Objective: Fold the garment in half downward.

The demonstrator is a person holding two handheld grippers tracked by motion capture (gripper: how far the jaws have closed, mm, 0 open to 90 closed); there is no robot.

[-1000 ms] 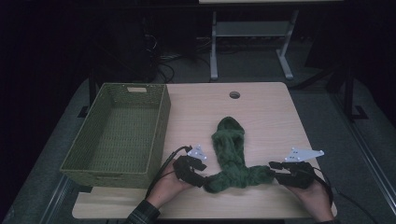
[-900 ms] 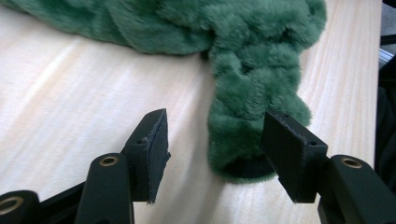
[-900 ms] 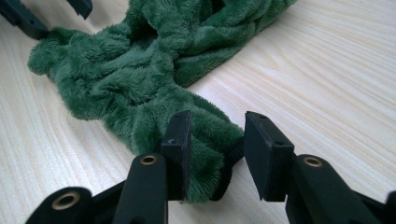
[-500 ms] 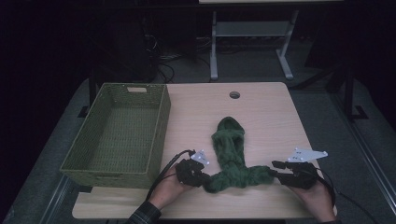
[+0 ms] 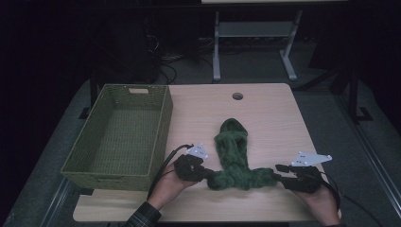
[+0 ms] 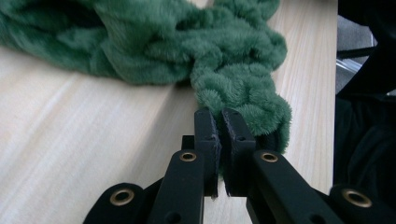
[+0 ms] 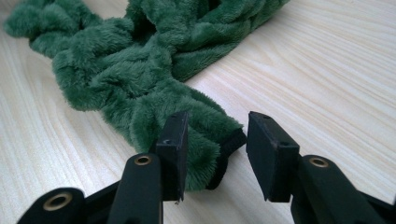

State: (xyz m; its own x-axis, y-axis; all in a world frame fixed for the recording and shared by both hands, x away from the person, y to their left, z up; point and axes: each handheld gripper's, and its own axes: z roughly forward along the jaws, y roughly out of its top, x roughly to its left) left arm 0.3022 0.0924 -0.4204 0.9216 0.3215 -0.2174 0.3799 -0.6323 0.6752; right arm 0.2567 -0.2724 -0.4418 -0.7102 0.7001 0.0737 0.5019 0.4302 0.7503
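The left gripper (image 6: 220, 116) has just closed, pinching the green plush scarf's (image 6: 233, 74) end on the wooden table (image 6: 70, 140).

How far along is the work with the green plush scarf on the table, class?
Done: the left gripper has just closed its jaws and pinches one end of the green scarf. In hand: the right gripper stands open around the other end, one pad touching the plush, not clamped. Left: closing that grip, then lifting or folding the scarf, perhaps into the woven basket; that is a guess.
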